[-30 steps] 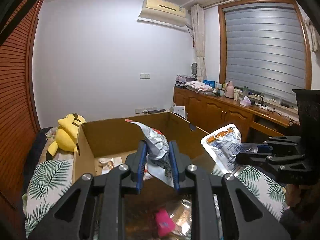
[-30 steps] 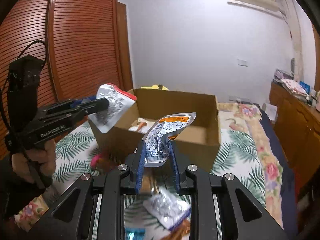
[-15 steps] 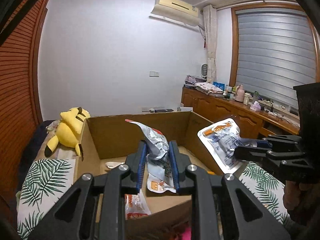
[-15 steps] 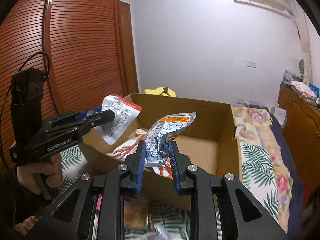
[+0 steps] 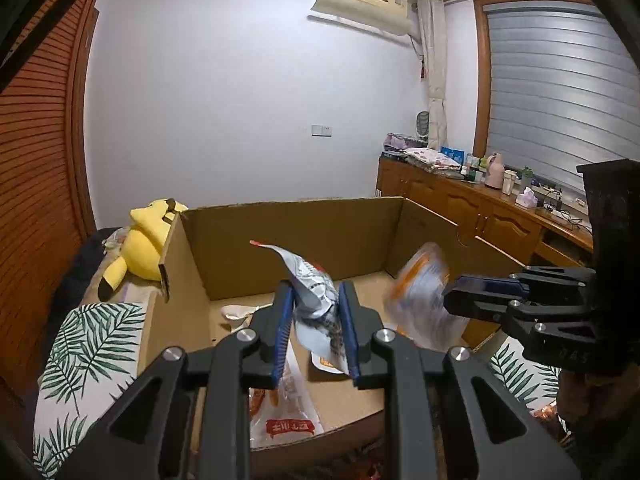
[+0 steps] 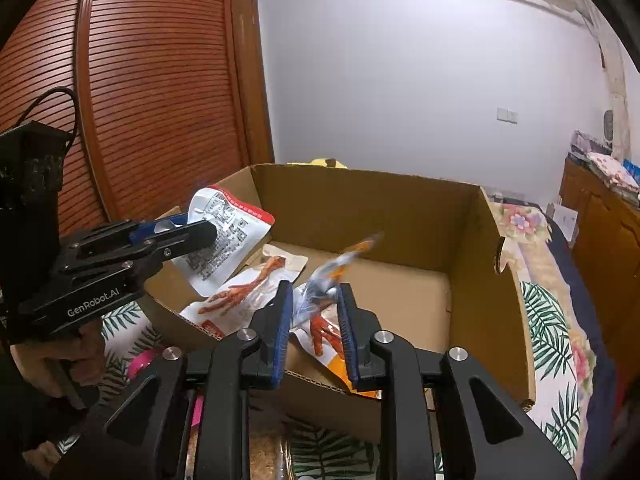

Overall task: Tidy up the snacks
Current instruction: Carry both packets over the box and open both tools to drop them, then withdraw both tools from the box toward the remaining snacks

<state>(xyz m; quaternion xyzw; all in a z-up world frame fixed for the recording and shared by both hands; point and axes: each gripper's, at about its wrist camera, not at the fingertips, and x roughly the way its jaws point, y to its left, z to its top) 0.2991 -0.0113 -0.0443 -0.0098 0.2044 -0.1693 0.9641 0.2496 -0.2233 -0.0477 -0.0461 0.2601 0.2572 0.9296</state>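
Both sets of jaws are pinched tight, each on a snack packet, above an open cardboard box (image 5: 288,236) standing on a leaf-print bedspread (image 5: 92,344). On the left, the left gripper (image 5: 316,322) holds a crumpled grey-and-white packet (image 5: 314,300) with a red top edge, hanging over the box's near-left part; on the right, the right gripper (image 6: 312,320) clamps an orange-and-blue pouch (image 6: 328,280), blurred with motion, above the box floor. Several packets printed with chicken feet (image 6: 244,292) already lie flat inside the box, so the job looks well under way, but neither carried packet is released yet, and a pink wrapper (image 6: 140,364) and other packets lie on the bedspread outside the near wall. Most of the box floor toward its right and far walls is bare cardboard, leaving ample room to drop both. Its walls stand upright on all sides, and both grippers' fingertips sit just past the near rim, close beside each other, so they appear to need care not to knock together
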